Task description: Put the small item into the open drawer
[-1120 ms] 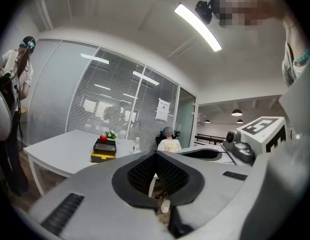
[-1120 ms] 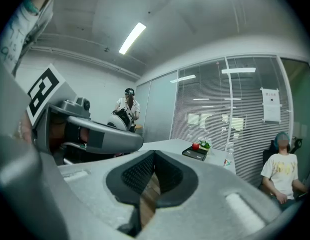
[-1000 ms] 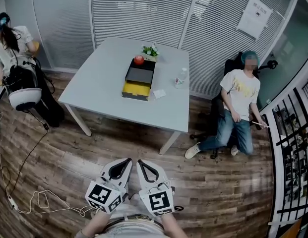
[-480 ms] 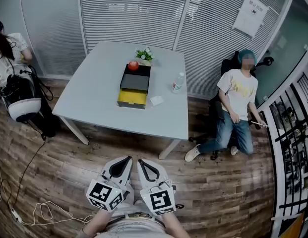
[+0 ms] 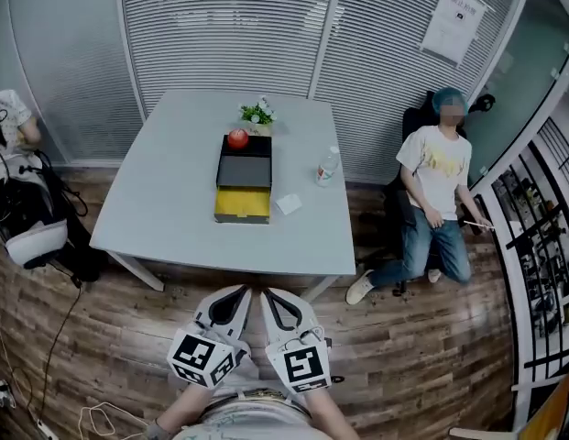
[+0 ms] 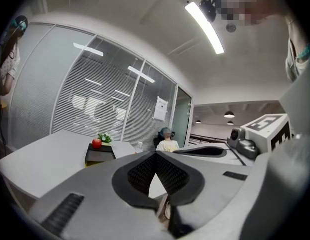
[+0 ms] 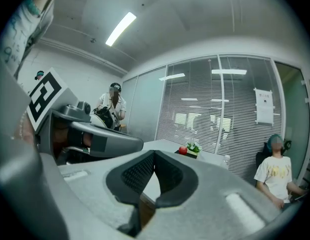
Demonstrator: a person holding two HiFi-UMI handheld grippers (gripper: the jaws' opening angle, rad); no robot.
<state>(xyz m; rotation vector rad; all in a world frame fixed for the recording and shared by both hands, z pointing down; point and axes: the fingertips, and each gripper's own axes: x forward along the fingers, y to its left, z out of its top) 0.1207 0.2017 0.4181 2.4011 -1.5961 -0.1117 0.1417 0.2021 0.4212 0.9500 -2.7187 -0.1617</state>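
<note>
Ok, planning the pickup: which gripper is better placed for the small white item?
Probably right: the small white item lies right of the open drawer, nearer the right gripper. The left gripper is beside it, both short of the table.

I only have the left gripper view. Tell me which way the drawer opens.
Observer: In the head view, the yellow drawer stands pulled out of the black cabinet, toward the near edge of the table.
Operator: Report any small item beside it.
Observer: A small white item lies on the table just right of the open drawer.
Operator: Now the other hand.
Observer: The right tongs are shut with nothing between them.
</note>
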